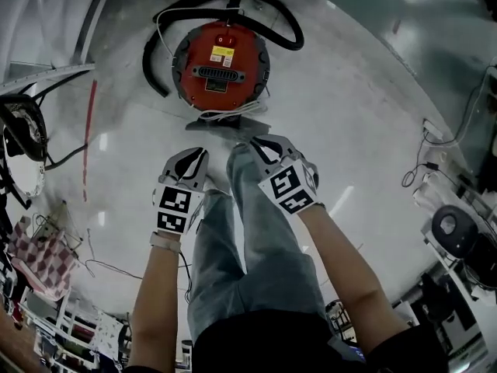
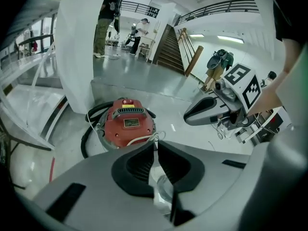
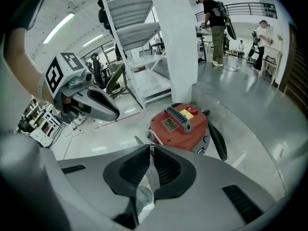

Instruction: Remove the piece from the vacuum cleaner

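A round red vacuum cleaner [image 1: 221, 67] stands on the pale floor ahead of me, with a grey handle and a yellow label on top. A black hose [image 1: 272, 29] curls round its far side, and a white cord [image 1: 229, 113] lies bunched at its near side. My left gripper [image 1: 200, 152] and right gripper [image 1: 256, 141] hover side by side short of the vacuum, both shut and holding nothing. The left gripper view shows the vacuum [image 2: 126, 124] beyond the closed gripper [image 2: 156, 146]. In the right gripper view the vacuum [image 3: 180, 124] sits just past the closed gripper [image 3: 150, 148].
A white pillar [image 2: 77, 47] rises behind the vacuum, with white shelving [image 3: 130, 32] beside it. Stairs [image 2: 171, 52] and people stand far back. Cables and clutter [image 1: 31, 130] lie at the left, equipment [image 1: 458, 231] at the right. The person's legs in jeans [image 1: 248, 239] are below the grippers.
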Available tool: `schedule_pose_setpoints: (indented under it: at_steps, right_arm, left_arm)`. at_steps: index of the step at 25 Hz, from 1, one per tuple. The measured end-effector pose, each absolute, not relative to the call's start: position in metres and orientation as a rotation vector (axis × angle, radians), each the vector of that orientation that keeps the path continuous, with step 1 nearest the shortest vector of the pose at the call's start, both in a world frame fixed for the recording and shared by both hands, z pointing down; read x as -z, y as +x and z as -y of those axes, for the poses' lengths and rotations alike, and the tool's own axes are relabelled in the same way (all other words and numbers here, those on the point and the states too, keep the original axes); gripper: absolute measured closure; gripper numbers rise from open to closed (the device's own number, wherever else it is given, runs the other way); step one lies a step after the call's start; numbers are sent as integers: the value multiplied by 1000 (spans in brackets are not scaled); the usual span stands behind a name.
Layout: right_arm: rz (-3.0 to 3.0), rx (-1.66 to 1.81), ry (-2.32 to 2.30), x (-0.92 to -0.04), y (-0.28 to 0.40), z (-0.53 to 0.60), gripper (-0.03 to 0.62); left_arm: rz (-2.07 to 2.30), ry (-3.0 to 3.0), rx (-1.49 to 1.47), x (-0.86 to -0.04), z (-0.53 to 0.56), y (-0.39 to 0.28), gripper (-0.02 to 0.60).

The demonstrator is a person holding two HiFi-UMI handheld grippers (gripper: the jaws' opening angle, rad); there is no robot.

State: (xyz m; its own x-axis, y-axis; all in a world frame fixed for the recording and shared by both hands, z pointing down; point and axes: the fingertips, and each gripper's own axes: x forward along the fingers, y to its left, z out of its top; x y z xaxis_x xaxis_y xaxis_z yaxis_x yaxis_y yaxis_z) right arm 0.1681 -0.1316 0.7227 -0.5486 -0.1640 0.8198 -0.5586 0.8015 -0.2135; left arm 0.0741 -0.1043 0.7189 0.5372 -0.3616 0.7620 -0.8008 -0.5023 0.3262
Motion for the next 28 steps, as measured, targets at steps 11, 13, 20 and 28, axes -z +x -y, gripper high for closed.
schedule_pose_setpoints:
  at_steps: [11, 13, 20, 28]
  right_arm:
    - [2061, -624, 353, -830, 163, 130, 523]
    - [2058, -622, 331, -843, 157, 128, 523]
    - [2041, -588, 278, -887, 148, 118, 520]
    - [2036, -571, 258, -905, 150, 115, 520]
  left_arm:
    - [883, 2009, -900, -826, 120, 82, 511]
    - [860, 2016, -933, -841, 121, 81, 511]
    - [768, 2006, -1006, -890, 116, 84, 511]
    - [675, 2030, -1103, -924, 101, 98, 501]
